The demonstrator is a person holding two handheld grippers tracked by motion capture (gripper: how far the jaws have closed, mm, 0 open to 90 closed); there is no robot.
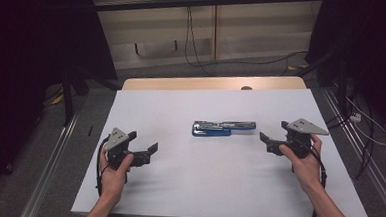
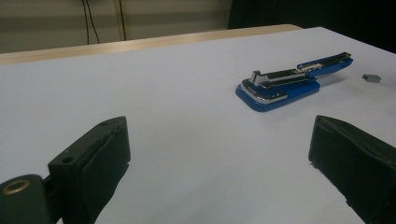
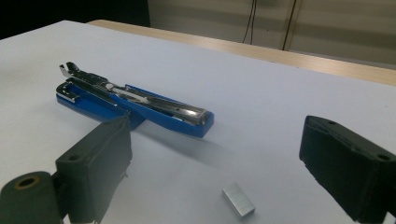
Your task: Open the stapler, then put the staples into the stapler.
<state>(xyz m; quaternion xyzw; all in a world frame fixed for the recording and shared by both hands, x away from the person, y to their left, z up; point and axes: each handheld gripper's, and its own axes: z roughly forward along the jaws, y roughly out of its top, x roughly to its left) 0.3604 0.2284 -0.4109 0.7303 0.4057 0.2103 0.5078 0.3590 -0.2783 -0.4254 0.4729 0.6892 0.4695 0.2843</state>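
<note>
Blue plastic and bright metal make the stapler (image 1: 223, 128), which in the high view lies in the middle of the white table (image 1: 177, 188), between the two grippers and a little far from them. Its long axis runs left to right; the body is swung open, the base to the left and the arm reaching to the right. The left gripper (image 1: 146, 153) and the right gripper (image 1: 272, 140) both stand with jaws spread and empty, each well apart from the stapler.

In the left gripper view, the stapler (image 2: 289, 84) sits beyond the released jaws, to the far right, its thick base nearer and the slim arm pointing away. A small grey strip of staples (image 2: 371, 78) lies just beyond it.

In the right gripper view, the stapler (image 3: 135, 102) is near the left jaw, and the strip of staples (image 3: 238, 200) lies on the table between the jaws, close to the camera.

I judge the stapler stiff, rather light, and smooth on its metal parts, so it may slip. The hinge makes it floppy; holding the blue base across its width seems safest. The staples look fragile and thin to pinch.
</note>
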